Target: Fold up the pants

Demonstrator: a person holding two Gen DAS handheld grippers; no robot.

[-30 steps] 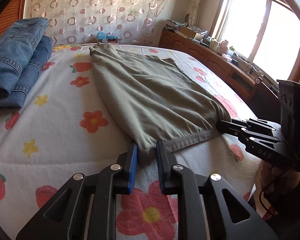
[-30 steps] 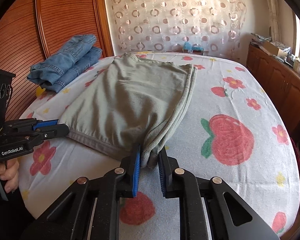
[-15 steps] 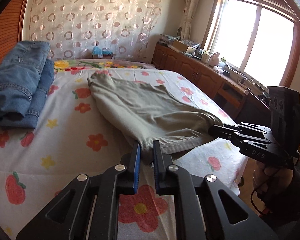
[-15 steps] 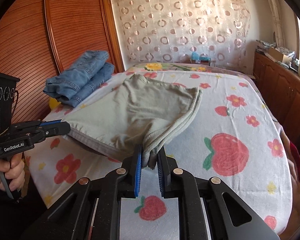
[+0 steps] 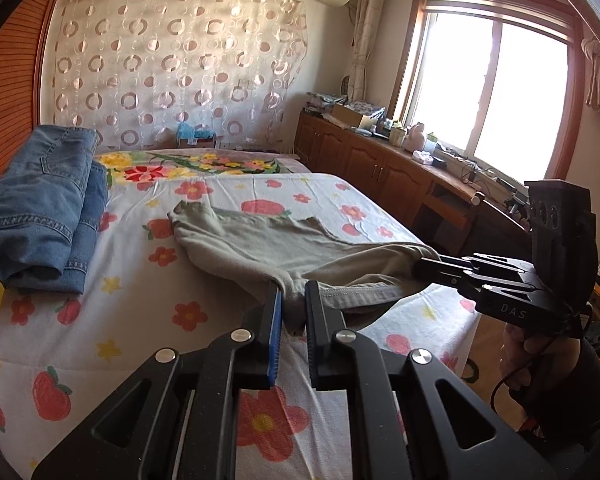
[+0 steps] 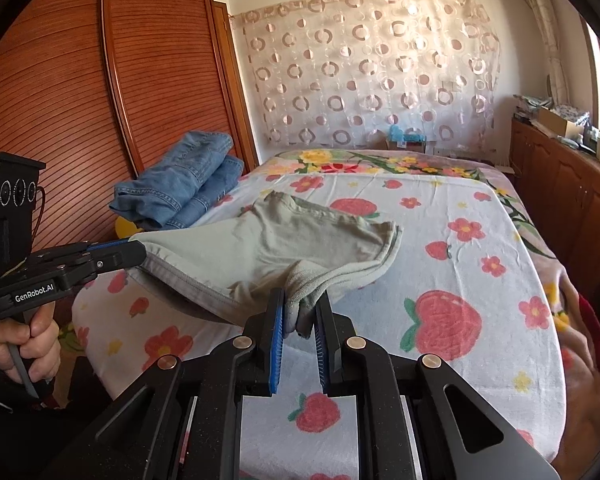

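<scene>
Grey-green pants point(image 5: 268, 240) lie lengthwise on the flowered bed, their near hem lifted off the sheet. My left gripper point(image 5: 293, 300) is shut on the left corner of that hem. My right gripper point(image 6: 299, 306) is shut on the bunched right corner; in the left wrist view it point(image 5: 420, 262) clamps the cloth at the right. In the right wrist view the pants point(image 6: 268, 236) sag between the two grippers, and the left gripper point(image 6: 140, 250) holds the hem at the left. The far end rests on the bed.
Folded blue jeans point(image 5: 40, 204) are stacked at the bed's left edge, next to the wooden wardrobe point(image 6: 60, 120). Wooden cabinets point(image 5: 380, 160) with clutter run along the right under the window. The flowered bedsheet point(image 6: 460, 280) stretches right of the pants.
Both grippers have risen and pulled back with the hem, lifting the near end of the pants off the bed. The pants now look shorter and sag in the middle.
</scene>
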